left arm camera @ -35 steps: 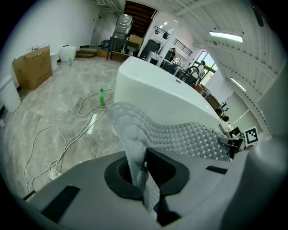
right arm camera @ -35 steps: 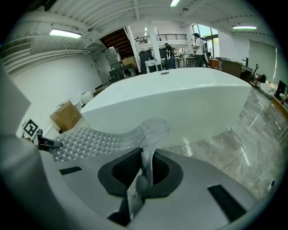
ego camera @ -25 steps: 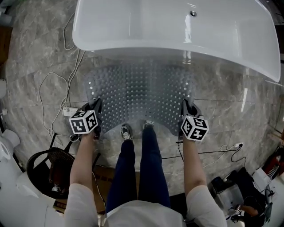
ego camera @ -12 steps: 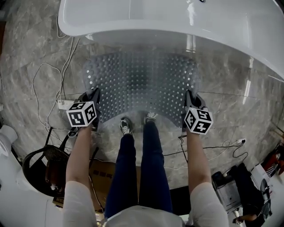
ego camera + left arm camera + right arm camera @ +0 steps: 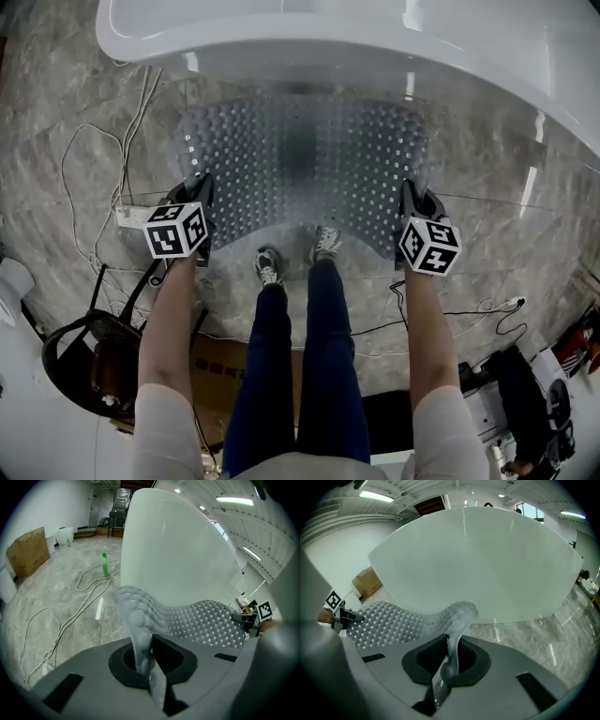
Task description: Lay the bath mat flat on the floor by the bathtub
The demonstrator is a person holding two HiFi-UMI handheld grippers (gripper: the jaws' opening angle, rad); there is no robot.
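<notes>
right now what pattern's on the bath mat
Bath mat: translucent, rows of round bumps; best in head view.

We see dim, greyish pictures; ceiling strip lights (image 5: 234, 499) glare off the bathtub (image 5: 328, 28) rim and glossy floor (image 5: 530, 192); fisheye bending blackens both gripper views' corners.

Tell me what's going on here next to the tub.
A person stands facing the white bathtub and holds a clear studded bath mat stretched between two handheld grippers. The left gripper is shut on the mat's left edge and the right gripper is shut on its right edge. The mat sags between them over the marble floor in front of the tub. Its gripped edges curl upward, so it is not lying flat yet.
</notes>
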